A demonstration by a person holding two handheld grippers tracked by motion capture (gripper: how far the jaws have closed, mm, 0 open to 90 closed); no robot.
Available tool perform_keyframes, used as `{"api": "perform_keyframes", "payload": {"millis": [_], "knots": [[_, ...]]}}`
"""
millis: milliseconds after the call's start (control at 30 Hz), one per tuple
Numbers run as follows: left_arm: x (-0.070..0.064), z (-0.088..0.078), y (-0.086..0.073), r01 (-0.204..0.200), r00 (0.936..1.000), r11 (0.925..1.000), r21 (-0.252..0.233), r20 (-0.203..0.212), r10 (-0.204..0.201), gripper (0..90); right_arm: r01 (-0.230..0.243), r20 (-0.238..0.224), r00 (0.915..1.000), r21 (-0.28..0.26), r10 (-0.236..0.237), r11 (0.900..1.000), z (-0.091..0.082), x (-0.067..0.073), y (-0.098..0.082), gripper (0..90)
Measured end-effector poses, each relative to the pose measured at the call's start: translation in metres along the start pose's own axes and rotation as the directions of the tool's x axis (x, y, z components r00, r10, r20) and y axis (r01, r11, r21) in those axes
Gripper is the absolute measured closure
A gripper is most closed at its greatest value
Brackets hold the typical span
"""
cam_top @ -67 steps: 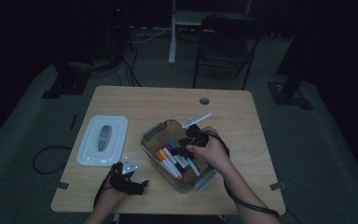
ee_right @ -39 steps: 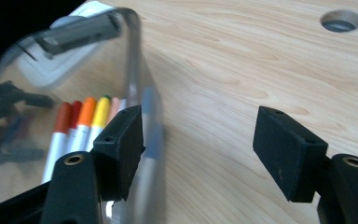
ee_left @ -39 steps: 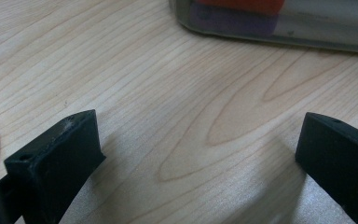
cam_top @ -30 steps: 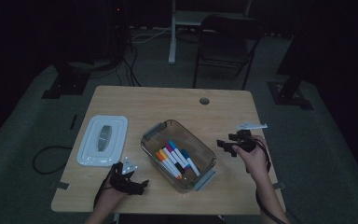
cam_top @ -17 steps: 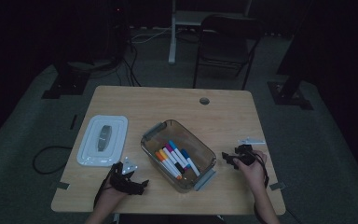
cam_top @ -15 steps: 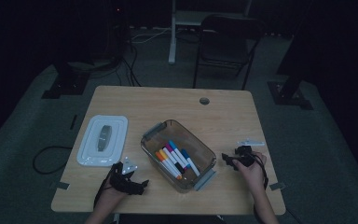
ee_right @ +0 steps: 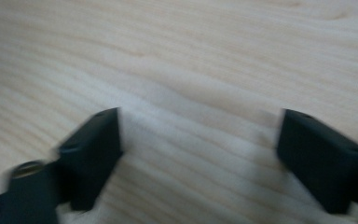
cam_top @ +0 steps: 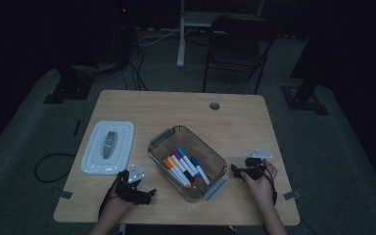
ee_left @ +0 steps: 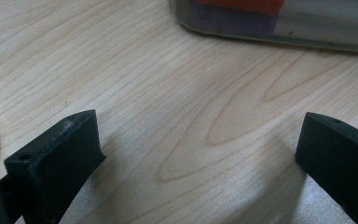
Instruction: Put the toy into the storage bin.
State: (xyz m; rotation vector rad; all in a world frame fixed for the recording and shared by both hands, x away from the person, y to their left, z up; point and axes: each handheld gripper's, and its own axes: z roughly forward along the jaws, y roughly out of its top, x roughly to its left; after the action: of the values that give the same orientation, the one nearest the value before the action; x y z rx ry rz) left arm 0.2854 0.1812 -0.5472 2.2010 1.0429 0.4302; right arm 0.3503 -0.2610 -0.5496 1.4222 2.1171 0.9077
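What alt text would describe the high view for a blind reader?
A clear container of coloured markers sits on a wooden table, its white lid apart. The left gripper and right gripper rest beside it, empty.

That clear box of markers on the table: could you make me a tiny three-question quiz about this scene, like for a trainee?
1. True or false: the lid sits on the clear box.
2. What lies between the jaws of the right gripper? A) a marker B) nothing, bare table C) the lid
3. Which gripper rests nearer the lid?

Key:
1. False; the lid lies on the table to the left of the box, which stands open with markers inside.
2. B; its jaws have just been opening.
3. The left gripper.
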Motion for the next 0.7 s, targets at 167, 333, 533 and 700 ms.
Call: {"api": "perform_keyframes", "payload": {"millis": [167, 333, 533, 700], "knots": [[0.0000, 0.0000, 0.0000, 0.000, 1.0000, 1.0000, 0.000, 0.000, 0.000, 0.7, 0.002, -0.001, 1.0000, -0.003, -0.002, 1.000, -0.0015, -0.0006, -0.0017, 12.0], [0.0000, -0.0001, 0.0000, 0.000, 1.0000, 1.0000, 0.001, 0.000, 0.000, 0.7, -0.012, 0.012, 0.9998, 0.000, 0.012, 1.000, -0.0030, -0.0012, -0.0030, 11.7], [0.0000, 0.0000, 0.0000, 0.000, 1.0000, 1.0000, 0.001, 0.000, 0.000, 0.7, 0.030, -0.029, 0.9991, -0.002, -0.030, 1.000, -0.0046, -0.0037, -0.0047, 11.7], [0.0000, -0.0001, 0.0000, 0.000, 1.0000, 1.0000, 0.001, 0.001, 0.000, 0.7, 0.042, -0.041, 0.9983, -0.010, -0.042, 0.999, -0.0047, -0.0041, -0.0046, 14.2]]}}
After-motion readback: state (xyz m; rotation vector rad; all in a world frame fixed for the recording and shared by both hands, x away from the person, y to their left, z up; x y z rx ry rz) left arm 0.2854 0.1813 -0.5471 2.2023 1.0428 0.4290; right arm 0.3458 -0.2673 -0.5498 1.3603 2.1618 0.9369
